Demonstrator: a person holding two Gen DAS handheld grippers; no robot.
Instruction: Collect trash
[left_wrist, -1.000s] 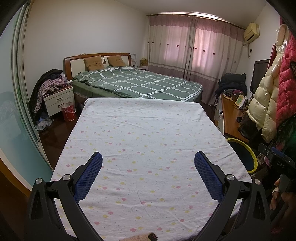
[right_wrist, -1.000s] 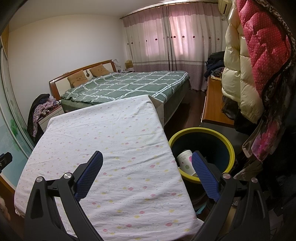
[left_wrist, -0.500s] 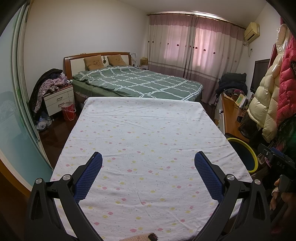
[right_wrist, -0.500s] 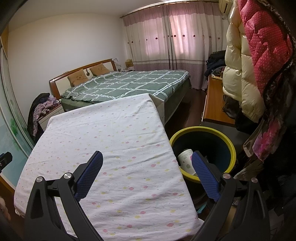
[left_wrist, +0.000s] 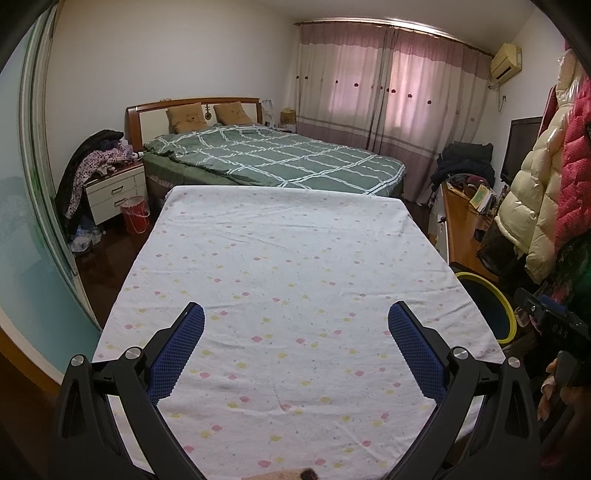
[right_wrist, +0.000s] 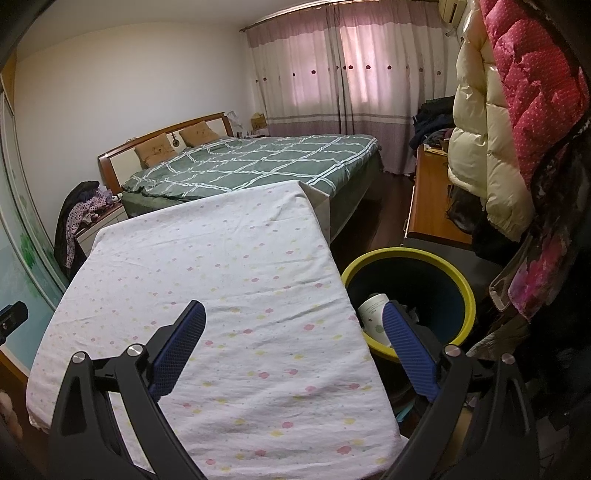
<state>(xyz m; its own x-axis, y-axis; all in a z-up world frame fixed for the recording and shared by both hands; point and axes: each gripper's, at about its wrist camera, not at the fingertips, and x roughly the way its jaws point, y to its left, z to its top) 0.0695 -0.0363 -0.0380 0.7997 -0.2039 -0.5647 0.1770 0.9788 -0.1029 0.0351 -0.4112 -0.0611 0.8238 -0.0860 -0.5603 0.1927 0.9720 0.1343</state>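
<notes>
A dark bin with a yellow rim (right_wrist: 436, 258) stands on the floor right of the cloth-covered table (right_wrist: 221, 266). A white cup (right_wrist: 375, 317) lies inside it, partly behind my right finger. The bin's rim also shows in the left wrist view (left_wrist: 508, 314). My right gripper (right_wrist: 293, 314) is open and empty above the table's right edge. My left gripper (left_wrist: 295, 314) is open and empty above the near part of the table (left_wrist: 288, 258). A small tan object (left_wrist: 291, 474) peeks in at the bottom edge of the left wrist view.
A green checked bed (left_wrist: 273, 158) stands beyond the table. A nightstand with clothes (left_wrist: 110, 184) and a red basket (left_wrist: 135, 218) are at the left. A wooden desk (right_wrist: 430, 206) and hanging padded coats (right_wrist: 517, 110) are at the right.
Both grippers have drifted slightly; the views have shifted a little. Both stay open and empty.
</notes>
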